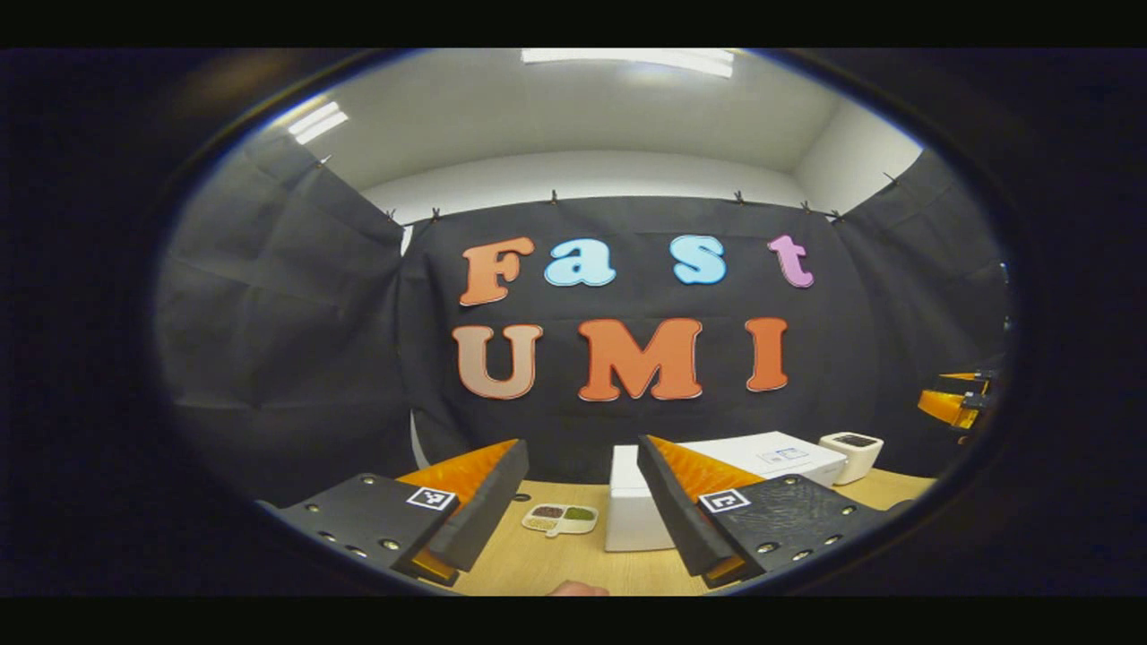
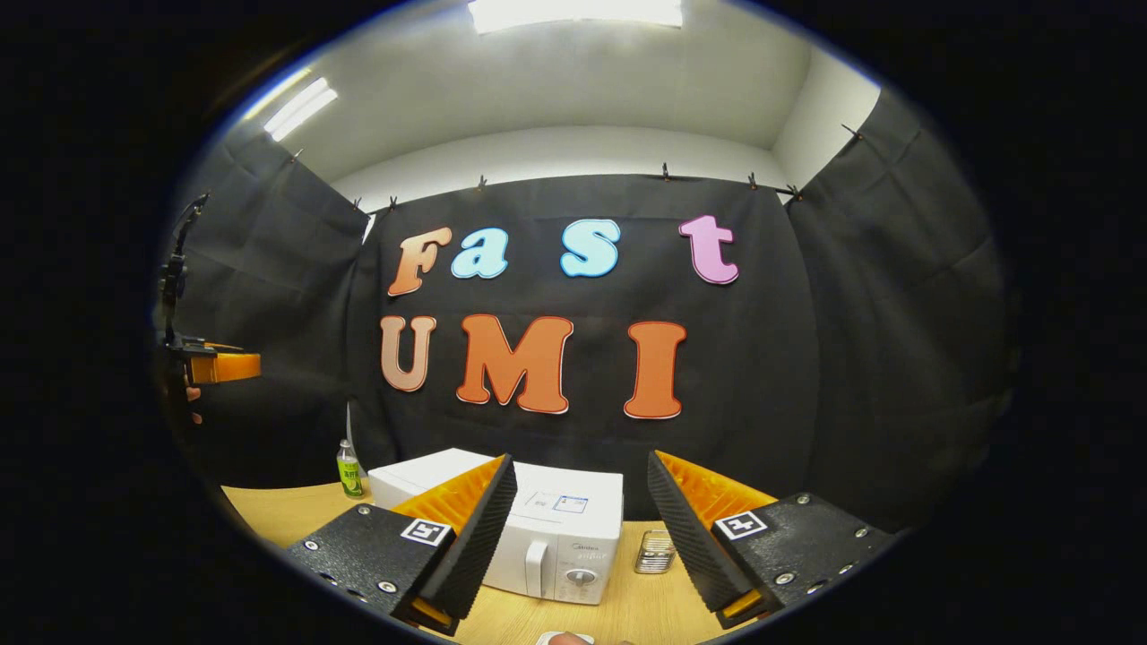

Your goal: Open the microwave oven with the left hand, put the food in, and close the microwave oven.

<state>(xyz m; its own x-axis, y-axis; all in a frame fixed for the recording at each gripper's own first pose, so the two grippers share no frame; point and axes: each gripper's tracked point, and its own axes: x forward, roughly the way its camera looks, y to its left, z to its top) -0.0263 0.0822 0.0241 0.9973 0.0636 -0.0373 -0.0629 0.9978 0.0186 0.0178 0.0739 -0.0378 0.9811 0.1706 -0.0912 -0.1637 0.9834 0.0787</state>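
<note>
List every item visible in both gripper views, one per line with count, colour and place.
microwave oven: one, white, on the table, door shut
sectioned food tray: one, white, left of the microwave oven
small bottle: one, green, behind the microwave oven
small glass container: one, clear, right of the microwave oven
small appliance: one, white, dark top, back of table
table: one, light wood
left tongs: open, empty
right tongs: open, empty

Bare table (image 2: 627, 609) before shut microwave (image 2: 547, 546); glass (image 2: 654, 551) beside.
</note>
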